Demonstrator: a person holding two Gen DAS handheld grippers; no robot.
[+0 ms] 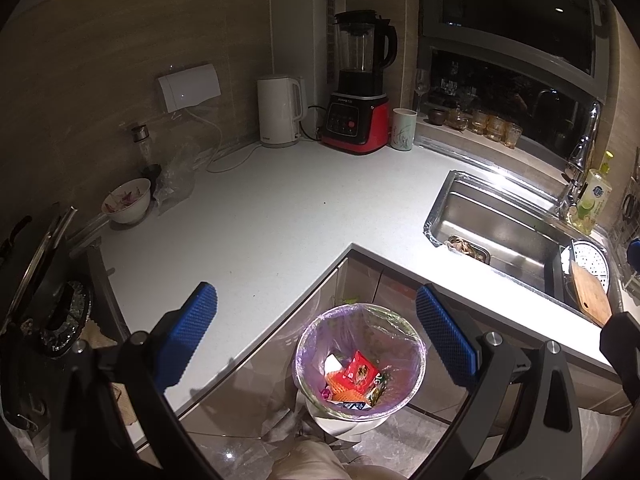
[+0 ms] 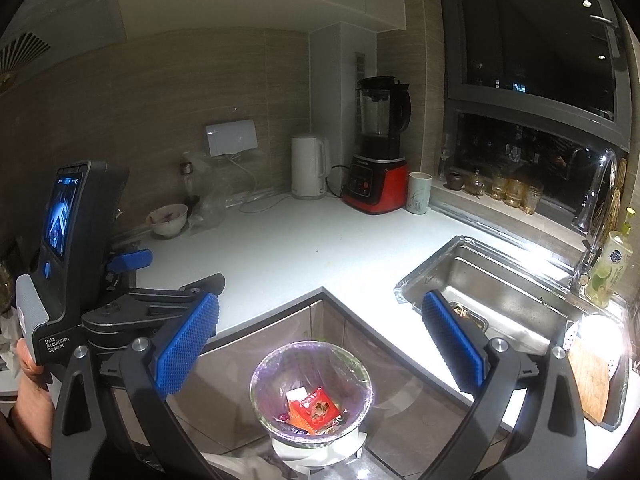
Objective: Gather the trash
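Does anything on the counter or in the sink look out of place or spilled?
Nothing is spilled. The white counter is mostly bare. Food scraps sit in the sink strainer, and a crumpled clear plastic bag lies beside the bowl.

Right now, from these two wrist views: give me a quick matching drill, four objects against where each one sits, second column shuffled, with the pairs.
Objects:
1. red wrapper
2. blender
3. white bowl
4. cutting board

Places:
A. at the right end of the sink
B. on the counter, beside the clear plastic bag near the wall
C. in the lined trash bin on the floor
D. back corner of the counter, between the white kettle and a cup

Pairs: 1-C, 2-D, 3-B, 4-A
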